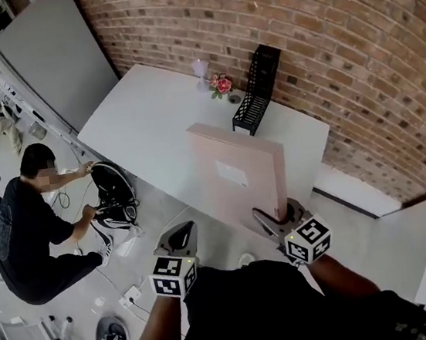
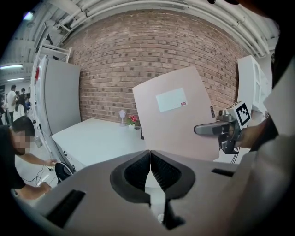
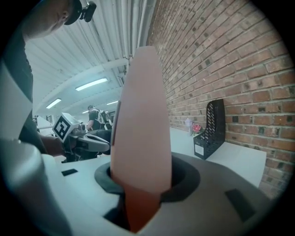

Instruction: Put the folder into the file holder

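Note:
A tall pink folder [image 1: 236, 171] with a white label stands upright in the air over the near edge of the white table [image 1: 145, 127]. My right gripper [image 1: 272, 220] is shut on its lower right corner; in the right gripper view the folder [image 3: 140, 129] fills the gap between the jaws. The black mesh file holder [image 1: 257, 89] stands at the table's far side by the brick wall, also in the right gripper view as the holder [image 3: 211, 129]. My left gripper [image 1: 181, 238] hangs left of the folder, jaws shut on nothing [image 2: 150, 167].
A small vase of pink flowers [image 1: 221, 85] sits just left of the file holder. A person [image 1: 26, 229] crouches on the floor to the left beside bags and cables. A grey panel [image 1: 54, 54] leans at the back left.

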